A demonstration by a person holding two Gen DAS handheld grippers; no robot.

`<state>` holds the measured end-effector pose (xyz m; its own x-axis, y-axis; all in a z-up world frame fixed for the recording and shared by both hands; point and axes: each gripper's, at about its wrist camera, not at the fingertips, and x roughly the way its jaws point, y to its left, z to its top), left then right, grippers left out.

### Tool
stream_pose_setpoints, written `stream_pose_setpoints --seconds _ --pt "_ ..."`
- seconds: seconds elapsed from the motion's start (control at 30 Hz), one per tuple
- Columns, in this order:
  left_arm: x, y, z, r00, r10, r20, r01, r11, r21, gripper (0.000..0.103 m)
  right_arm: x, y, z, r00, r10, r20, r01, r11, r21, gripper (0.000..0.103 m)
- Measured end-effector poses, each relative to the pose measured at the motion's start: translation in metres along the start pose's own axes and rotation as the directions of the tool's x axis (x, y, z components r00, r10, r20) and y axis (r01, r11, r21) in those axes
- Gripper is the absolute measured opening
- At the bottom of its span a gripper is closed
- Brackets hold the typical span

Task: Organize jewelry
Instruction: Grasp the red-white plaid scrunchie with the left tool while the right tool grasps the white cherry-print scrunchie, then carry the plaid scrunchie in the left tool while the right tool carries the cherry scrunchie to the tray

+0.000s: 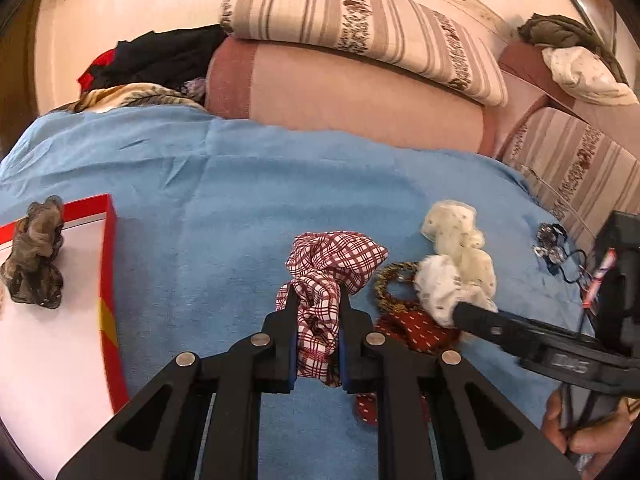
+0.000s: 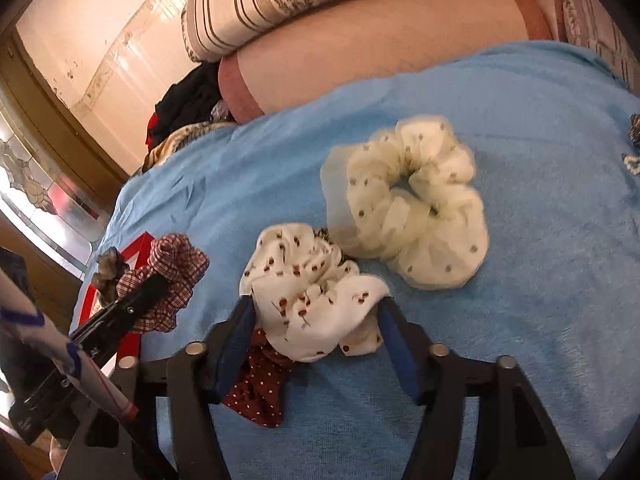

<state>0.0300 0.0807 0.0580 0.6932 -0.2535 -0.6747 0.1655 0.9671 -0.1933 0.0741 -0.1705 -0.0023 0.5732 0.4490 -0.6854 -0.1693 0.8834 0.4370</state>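
Looking along my left gripper (image 1: 318,312), I have its jaws pinched shut on the checked scrunchie (image 1: 334,264), right of the red box (image 1: 109,264). Lifting carelessly could snag the red dotted scrunchie (image 1: 416,330) lying just beside it.

From my right gripper (image 2: 316,320), jaws part-open straddle the white cherry-print scrunchie (image 2: 312,296), not yet pinching; closing deep could catch the dotted one underneath, farther from the box.

Scrunchies: six – checked (image 1: 320,280), cherry-print (image 2: 312,300), sheer dotted cream (image 2: 412,204), dark red dotted (image 2: 256,384), brown (image 1: 36,252), gold braided (image 1: 390,284). Red box (image 1: 108,264): one. Grippers: two.
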Motion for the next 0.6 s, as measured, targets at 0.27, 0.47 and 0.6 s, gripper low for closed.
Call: stream_pose_setpoints --seconds 0.27,0.47,0.6 --pt "-0.004 -0.006 0.000 1.000 0.000 0.023 -0.001 1.000 0.025 0.014 -0.036 0.006 0.000 0.988 0.004 0.153 0.003 0.999 -0.050 0.012" --pt "-0.005 -0.007 -0.001 1.000 0.002 0.027 -0.003 0.999 0.037 0.014 -0.062 0.017 -0.001 0.965 0.029 0.259 -0.004 0.995 -0.095 0.012" --pt "-0.005 -0.007 -0.001 1.000 0.006 0.027 -0.007 0.999 0.039 0.014 -0.056 0.019 -0.002 0.971 0.043 0.233 -0.021 0.995 -0.095 0.012"
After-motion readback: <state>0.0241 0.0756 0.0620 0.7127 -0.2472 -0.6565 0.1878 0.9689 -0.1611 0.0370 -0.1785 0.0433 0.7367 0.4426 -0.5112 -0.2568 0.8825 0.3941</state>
